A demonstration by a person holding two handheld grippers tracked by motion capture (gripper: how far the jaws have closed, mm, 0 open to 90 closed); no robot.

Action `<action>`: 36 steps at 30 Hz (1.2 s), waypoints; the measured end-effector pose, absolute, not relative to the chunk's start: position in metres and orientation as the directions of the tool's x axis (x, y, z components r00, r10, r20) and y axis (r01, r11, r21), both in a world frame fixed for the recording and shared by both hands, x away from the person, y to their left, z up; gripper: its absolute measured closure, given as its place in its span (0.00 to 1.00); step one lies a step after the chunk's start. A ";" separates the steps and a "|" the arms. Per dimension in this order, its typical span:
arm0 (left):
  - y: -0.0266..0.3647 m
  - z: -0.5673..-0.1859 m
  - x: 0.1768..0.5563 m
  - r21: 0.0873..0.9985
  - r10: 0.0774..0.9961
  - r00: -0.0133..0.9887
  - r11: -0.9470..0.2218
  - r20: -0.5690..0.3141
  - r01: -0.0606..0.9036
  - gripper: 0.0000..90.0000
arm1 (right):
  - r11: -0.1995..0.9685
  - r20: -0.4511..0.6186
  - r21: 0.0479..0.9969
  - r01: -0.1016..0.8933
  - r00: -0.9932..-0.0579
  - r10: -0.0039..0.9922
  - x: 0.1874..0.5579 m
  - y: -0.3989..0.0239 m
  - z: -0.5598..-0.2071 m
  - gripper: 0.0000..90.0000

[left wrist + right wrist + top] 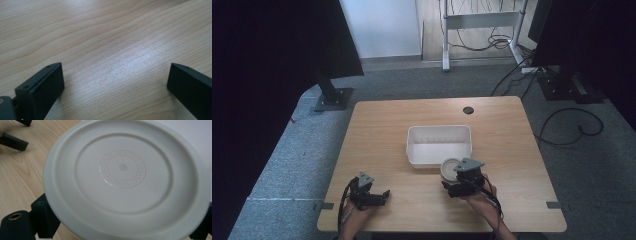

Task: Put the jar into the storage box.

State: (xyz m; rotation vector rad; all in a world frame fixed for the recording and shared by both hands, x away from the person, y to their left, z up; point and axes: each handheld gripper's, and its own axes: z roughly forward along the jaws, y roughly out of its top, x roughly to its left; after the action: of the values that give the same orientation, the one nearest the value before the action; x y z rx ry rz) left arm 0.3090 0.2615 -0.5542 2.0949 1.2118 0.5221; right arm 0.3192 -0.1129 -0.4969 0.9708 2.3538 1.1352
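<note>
High view: a light wooden table point(382, 130) occupied the centre of the frame, with a white rectangular plastic tub point(439, 145) at its middle. The left gripper point(384, 193), held in the person's left hand point(357, 212), lay at the lower left of the tabletop, well apart from the tub. The right gripper point(451, 175) sat at lower centre, just beside the tub's near right corner, carrying a round off-white plastic lid point(448, 168).

Left gripper view: the two black jaws stood wide apart at the lower corners of the frame, with nothing but bare wood grain between them.

Right gripper view: the lid point(126, 178) spanned most of the frame, its embossed ring of lettering facing the camera, and the jaws met its rim at lower left and lower right, closed upon it. The tub's white wall point(192, 135) appeared at upper right.
</note>
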 end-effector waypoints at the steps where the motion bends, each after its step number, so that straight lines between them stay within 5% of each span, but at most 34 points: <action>1: 0.262 -0.554 0.309 0.707 0.870 0.493 -0.359 0.017 0.609 0.01 | 0.442 -0.017 0.788 0.428 -0.703 0.711 0.320 -0.112 -0.496 0.11; 36: 0.262 -0.554 0.309 0.707 0.870 0.492 -0.358 0.016 0.610 0.01 | 0.417 -0.019 0.809 0.414 -0.690 0.723 0.353 -0.084 -0.478 0.11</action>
State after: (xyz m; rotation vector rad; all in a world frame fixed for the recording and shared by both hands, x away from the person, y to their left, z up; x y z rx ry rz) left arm 0.3090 0.2615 -0.5542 2.0944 1.2122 0.5221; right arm 0.3533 -0.0842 -0.4776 0.9753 2.3111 1.1663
